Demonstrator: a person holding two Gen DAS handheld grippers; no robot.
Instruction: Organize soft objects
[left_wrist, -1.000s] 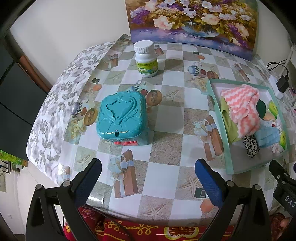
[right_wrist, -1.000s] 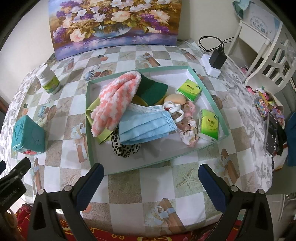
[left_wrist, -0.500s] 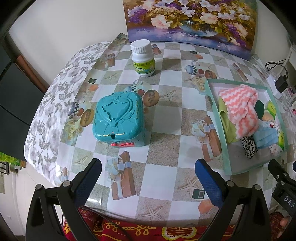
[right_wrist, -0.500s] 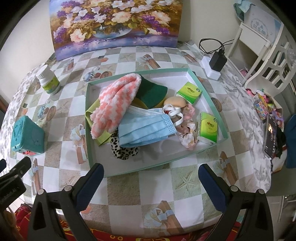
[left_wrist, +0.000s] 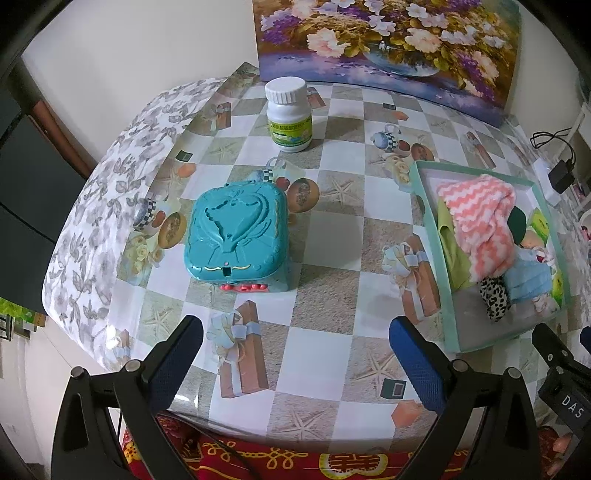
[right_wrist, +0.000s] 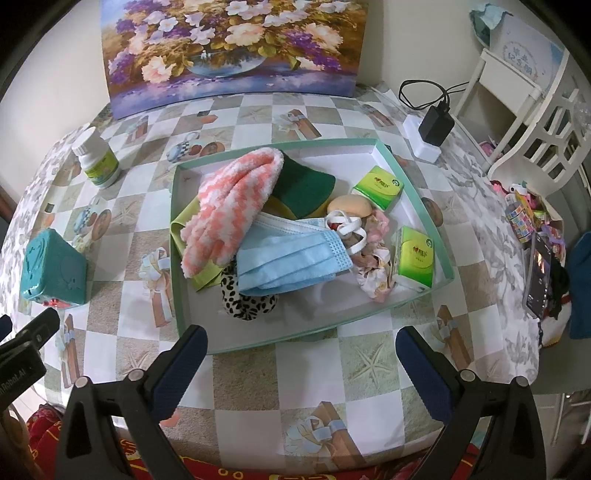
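My left gripper (left_wrist: 295, 347) and right gripper (right_wrist: 301, 356) have pulled back slightly, fingers spread and empty; the shallow green-rimmed cardboard tray (right_wrist: 291, 341) now sits farther ahead of my right fingers.

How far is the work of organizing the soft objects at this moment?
Nothing looks done yet. The pink towel, blue mask and leopard scrunchie lie heaped together in the green tray. Nothing is in hand: the left gripper and right gripper are open and empty, short of the tray. The teal box is closed. All the sorting is left.
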